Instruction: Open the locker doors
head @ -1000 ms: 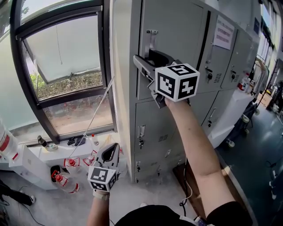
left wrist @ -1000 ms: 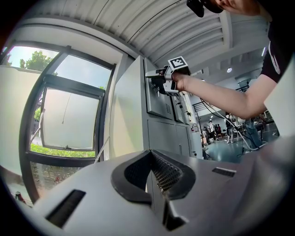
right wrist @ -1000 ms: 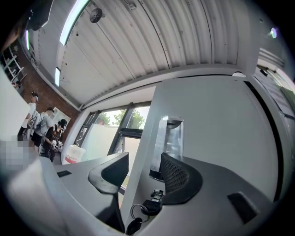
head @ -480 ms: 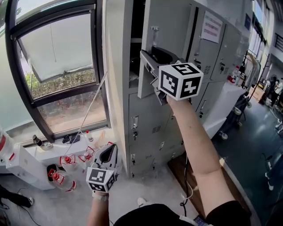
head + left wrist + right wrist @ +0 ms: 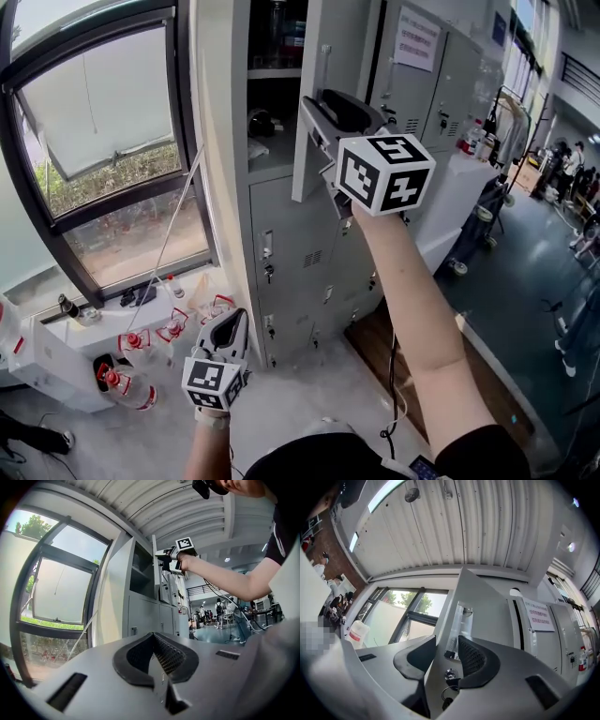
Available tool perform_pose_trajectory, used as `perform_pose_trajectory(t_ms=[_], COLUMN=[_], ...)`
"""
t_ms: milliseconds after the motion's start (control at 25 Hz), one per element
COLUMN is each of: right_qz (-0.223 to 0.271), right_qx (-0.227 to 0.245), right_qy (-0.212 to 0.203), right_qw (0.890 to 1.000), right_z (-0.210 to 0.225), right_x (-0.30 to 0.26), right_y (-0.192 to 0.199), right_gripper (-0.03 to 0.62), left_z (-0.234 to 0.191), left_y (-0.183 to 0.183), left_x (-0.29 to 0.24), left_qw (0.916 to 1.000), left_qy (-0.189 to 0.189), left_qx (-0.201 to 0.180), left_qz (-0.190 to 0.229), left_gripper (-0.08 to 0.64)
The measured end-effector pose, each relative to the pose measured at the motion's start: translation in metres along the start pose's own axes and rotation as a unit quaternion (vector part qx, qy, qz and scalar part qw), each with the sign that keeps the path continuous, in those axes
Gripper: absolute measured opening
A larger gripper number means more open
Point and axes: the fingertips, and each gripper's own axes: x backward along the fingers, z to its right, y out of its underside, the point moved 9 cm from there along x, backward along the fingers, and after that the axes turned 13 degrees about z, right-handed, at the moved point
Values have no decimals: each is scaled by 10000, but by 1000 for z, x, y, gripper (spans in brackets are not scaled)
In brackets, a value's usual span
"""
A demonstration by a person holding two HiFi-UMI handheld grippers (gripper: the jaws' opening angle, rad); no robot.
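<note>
Already swung partway out, the upper locker door (image 5: 339,47) stands at the left end of the grey locker bank (image 5: 291,253), its shelved compartment exposed. The right tongs (image 5: 446,644), which have just been closing, pinch the door's free edge by the keyed lock (image 5: 450,673). The left tongs (image 5: 152,637) hang low near the window (image 5: 103,122), pressed together on nothing.

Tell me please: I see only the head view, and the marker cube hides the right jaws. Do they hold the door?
Observer: Yes. The right gripper has just closed its jaws on the free edge of the locker door, one jaw on each side.
Operator: Is a key in this door?
Observer: Yes, a key hangs from its lock, between the jaws.
Operator: And the left gripper?
Observer: The left gripper is shut, with nothing between its jaws.
</note>
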Motion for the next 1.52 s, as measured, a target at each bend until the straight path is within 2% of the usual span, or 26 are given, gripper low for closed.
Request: perform_pose_trajectory(t_ms=[240, 480, 640, 1040, 1280, 1520], right_qz=[101, 184, 231, 368, 341, 337], right_qx=[-30, -135, -130, -329, -420, -474], right_qy=[34, -32, -30, 457, 774, 919], right_qw=[9999, 9997, 9996, 9977, 9955, 9941], right_z=[17, 49, 73, 148, 190, 212], right_x=[33, 70, 94, 148, 166, 175], right_y=[-12, -25, -33, -33, -28, -18], right_gripper=[169, 163, 140, 87, 76, 72], left_z=[19, 56, 79, 122, 141, 148], left_y=[5, 13, 15, 26, 30, 36], left_x=[-18, -55, -78, -121, -135, -143], left_qw=[9999, 9992, 9988, 9973, 9971, 9975], left_qy=[101, 382, 440, 709, 720, 637], left_qx=[109, 107, 214, 181, 233, 234], left_qz=[84, -1, -18, -92, -117, -175], left_gripper=[17, 18, 17, 18, 18, 18])
